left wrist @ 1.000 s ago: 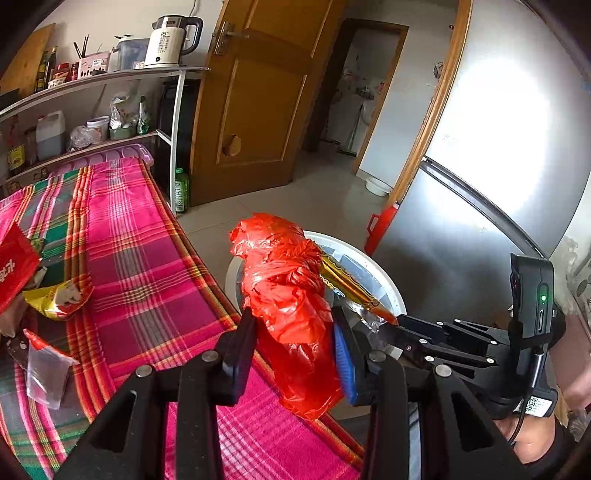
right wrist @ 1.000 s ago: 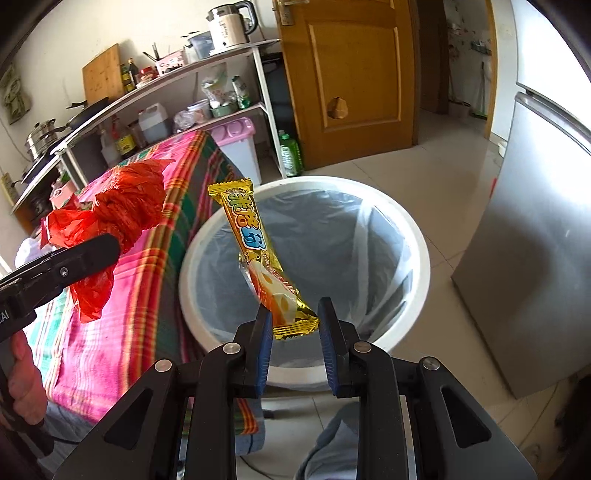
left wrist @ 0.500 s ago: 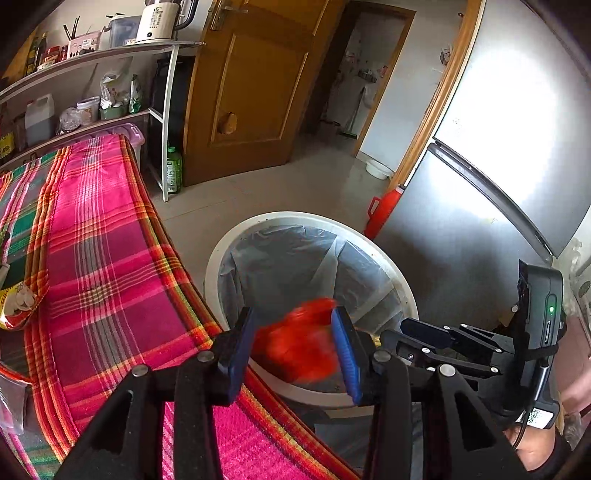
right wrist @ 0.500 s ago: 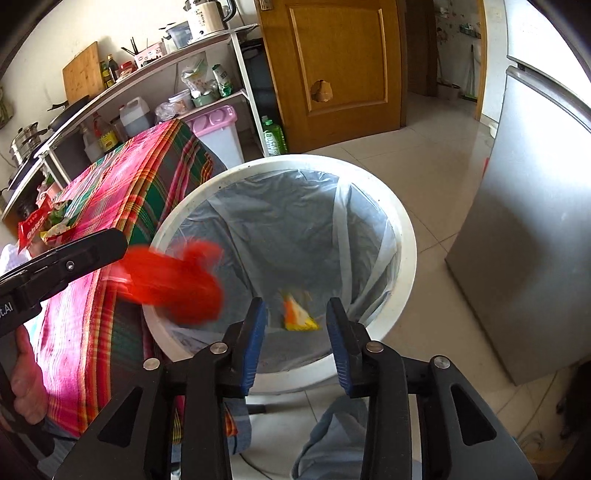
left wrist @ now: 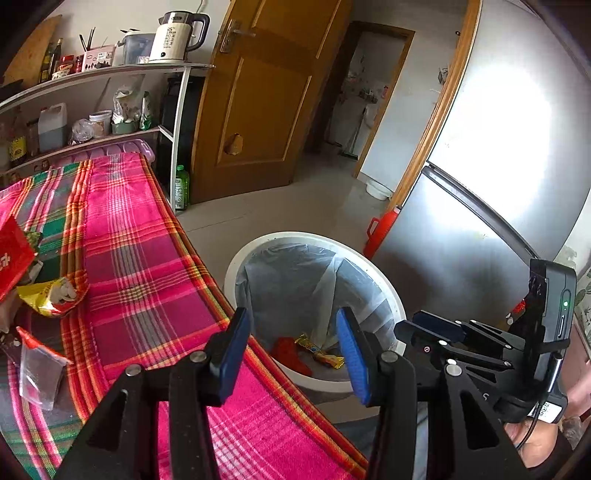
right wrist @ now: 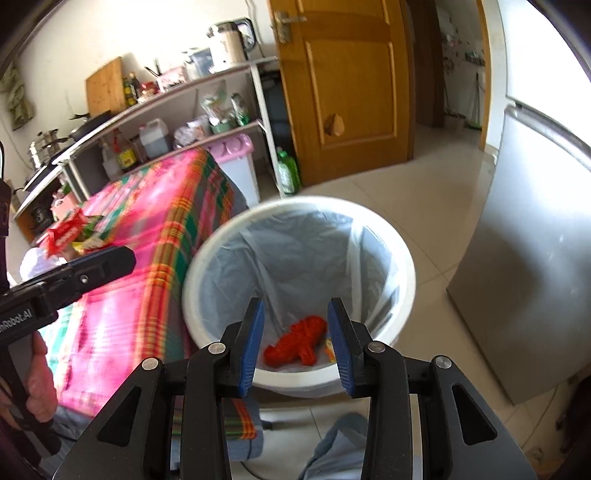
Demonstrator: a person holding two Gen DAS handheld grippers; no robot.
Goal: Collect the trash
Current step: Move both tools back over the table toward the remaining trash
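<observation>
A white bin (left wrist: 236, 260) (right wrist: 402, 258) with a clear liner stands on the floor beside the table. At its bottom lie a crumpled red plastic bag (left wrist: 288, 354) (right wrist: 301, 341) and a yellow snack wrapper (left wrist: 321, 352) (right wrist: 328, 345). My left gripper (left wrist: 293, 339) hangs above the table edge and bin with its jaws opening, nothing between them. My right gripper (right wrist: 295, 341) hovers over the bin's near rim, open and empty. More trash lies on the plaid tablecloth (left wrist: 140, 280): a red packet (left wrist: 13, 251), a yellow wrapper (left wrist: 51, 295) and a clear bag with a red strip (left wrist: 38, 373).
A silver fridge (left wrist: 491, 199) stands right of the bin, with a red container (left wrist: 380, 230) at its foot. Behind the table is a shelf (left wrist: 110, 74) with a kettle (left wrist: 177, 35) and bottles. A wooden door (left wrist: 266, 103) stands at the back. A hand (right wrist: 35, 384) holds the left gripper's handle.
Both grippers let go: the red bag and the yellow snack wrapper dropped from the jaws into the bin. Both sets of jaws stand wider than a second ago.
</observation>
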